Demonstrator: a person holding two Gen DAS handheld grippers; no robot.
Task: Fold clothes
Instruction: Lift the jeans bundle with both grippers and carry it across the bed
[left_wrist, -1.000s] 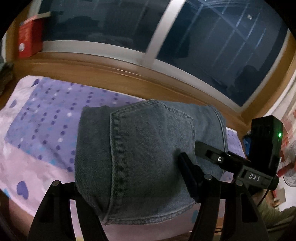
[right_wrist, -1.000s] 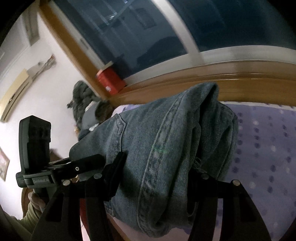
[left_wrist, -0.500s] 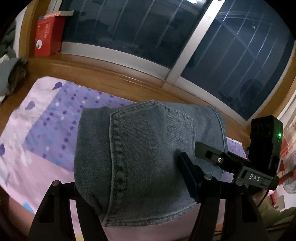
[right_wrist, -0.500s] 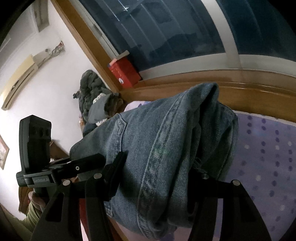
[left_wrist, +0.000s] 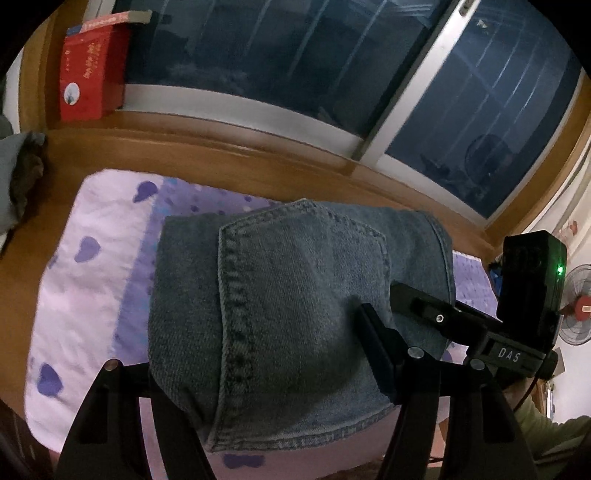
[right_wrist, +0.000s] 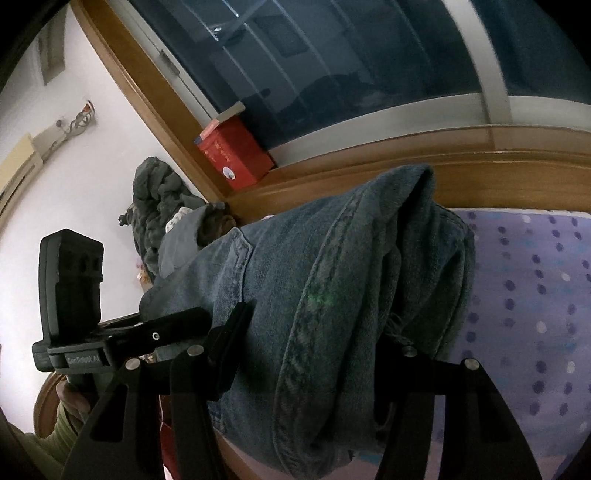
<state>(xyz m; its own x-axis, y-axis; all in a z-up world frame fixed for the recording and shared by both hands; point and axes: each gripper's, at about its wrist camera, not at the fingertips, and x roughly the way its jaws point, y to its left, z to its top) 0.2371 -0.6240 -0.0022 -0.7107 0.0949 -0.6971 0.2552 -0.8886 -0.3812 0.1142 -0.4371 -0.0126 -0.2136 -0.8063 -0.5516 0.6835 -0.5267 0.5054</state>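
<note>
Big dark window (left_wrist: 480, 122) across twelve o'clock, wooden sill beneath it. Below, the purple dotted bedsheet (left_wrist: 85, 280). Folded jeans (left_wrist: 295, 317) fill centre frame, held above the sheet, back pocket facing up. Left tongs (left_wrist: 266, 373) pinching the jeans at six o'clock; right tongs (right_wrist: 314, 354) clamped on the same bundle's thick edge, seam running down between the fingers. Red box (left_wrist: 90, 70) at ten o'clock on the sill.

Left tongs (left_wrist: 269, 354) clamped, right tongs (right_wrist: 314, 354) clamped — side by side
</note>
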